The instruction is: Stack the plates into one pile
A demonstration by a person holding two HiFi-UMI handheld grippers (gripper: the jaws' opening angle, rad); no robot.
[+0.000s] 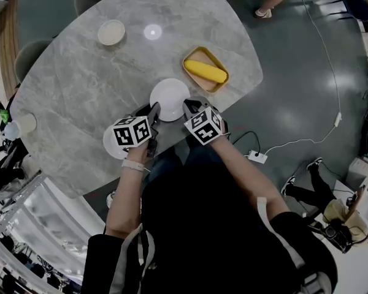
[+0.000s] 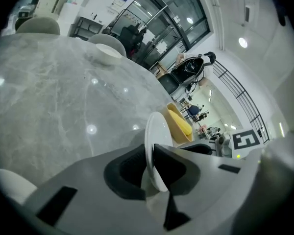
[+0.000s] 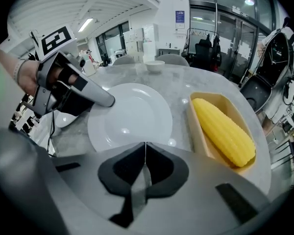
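Left gripper (image 2: 151,153): jaws pinching rim of white plate (image 2: 159,131), held on edge.
Right gripper (image 3: 145,148): jaws pressed together, empty; plate just ahead, corn cob (image 3: 223,129) ahead-right in yellow tray (image 3: 196,126).

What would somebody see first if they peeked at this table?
Probably the bright yellow corn cob in its tan tray, near the right edge of the grey table. Next to it is a white plate. The left hand-held gripper pinches its rim, and the right hand-held gripper is shut and empty just beside it.
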